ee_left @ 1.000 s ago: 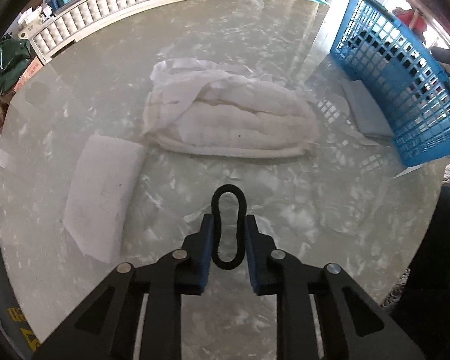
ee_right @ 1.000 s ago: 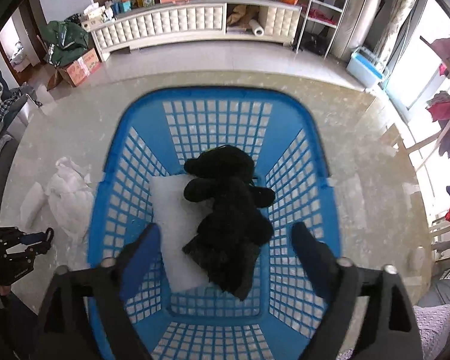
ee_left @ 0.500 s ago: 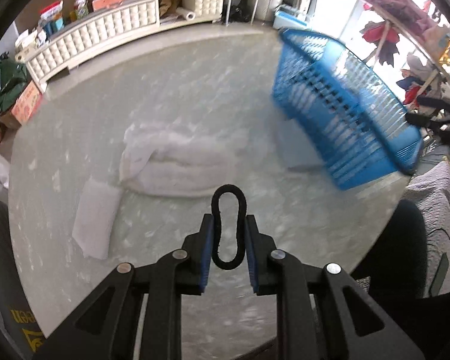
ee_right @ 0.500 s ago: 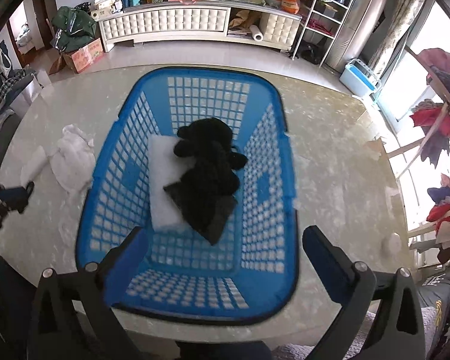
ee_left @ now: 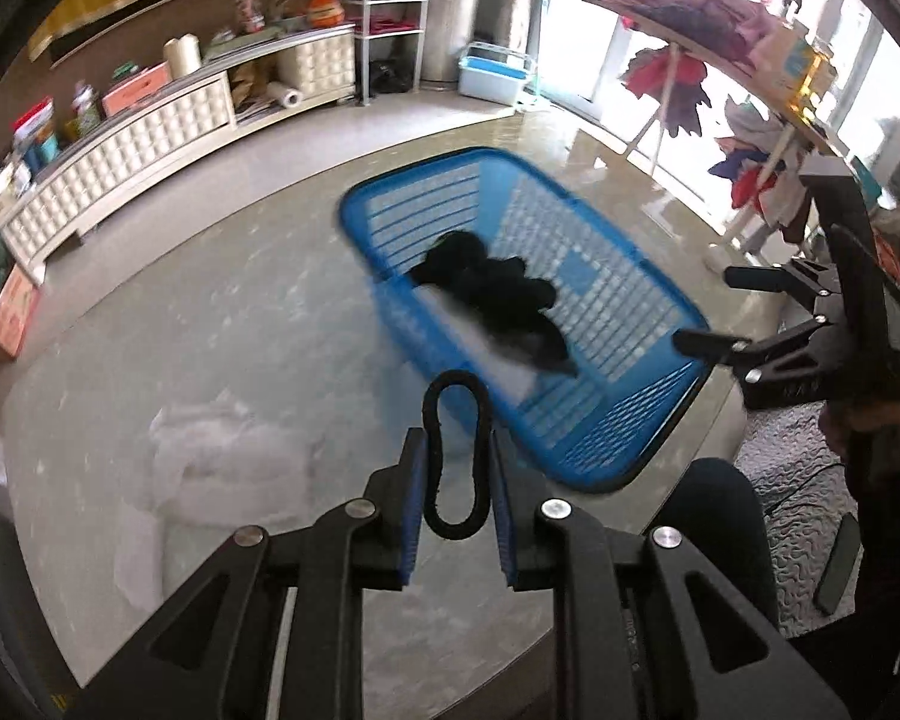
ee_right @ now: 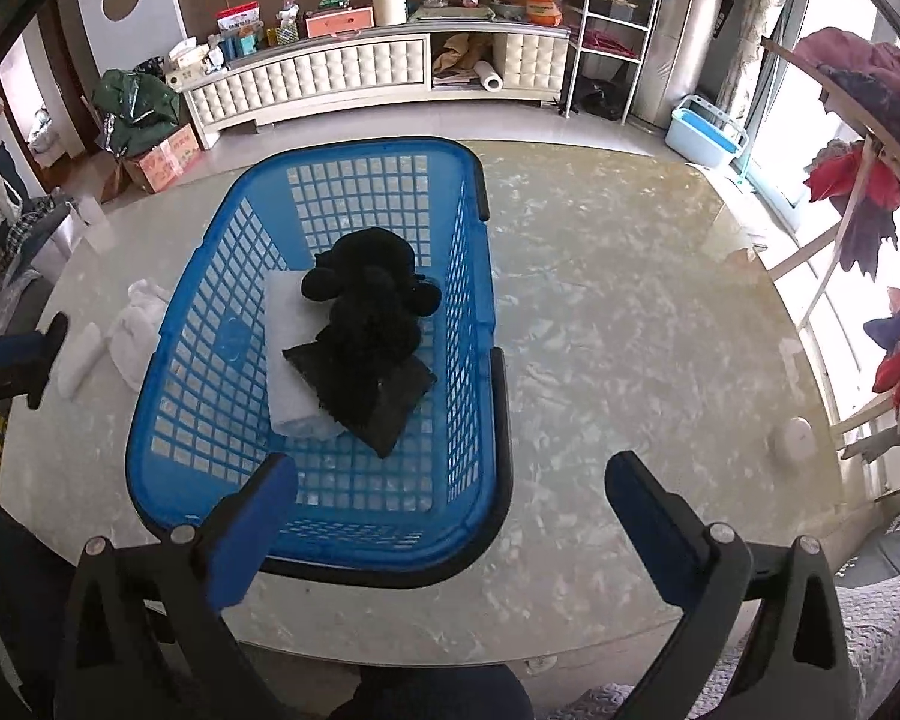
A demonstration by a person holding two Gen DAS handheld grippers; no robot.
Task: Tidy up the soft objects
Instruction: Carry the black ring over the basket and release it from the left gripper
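A black hair tie [ee_left: 455, 455] is held between the narrow jaws of the left gripper [ee_left: 455, 513], above the table [ee_right: 600, 324] and near the blue basket [ee_right: 168, 360]. The right gripper [ee_right: 444, 507] is spread wide and nothing is held in it. In the basket, a black soft toy [ee_right: 366, 294] is seen lying on a white pad [ee_right: 285, 330]. White cloths [ee_left: 228, 456] are left on the table beside the basket.

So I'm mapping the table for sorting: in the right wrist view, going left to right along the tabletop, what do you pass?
Folded white cloth → crumpled white cloth → blue basket holding the black plush toy → bare marble table.
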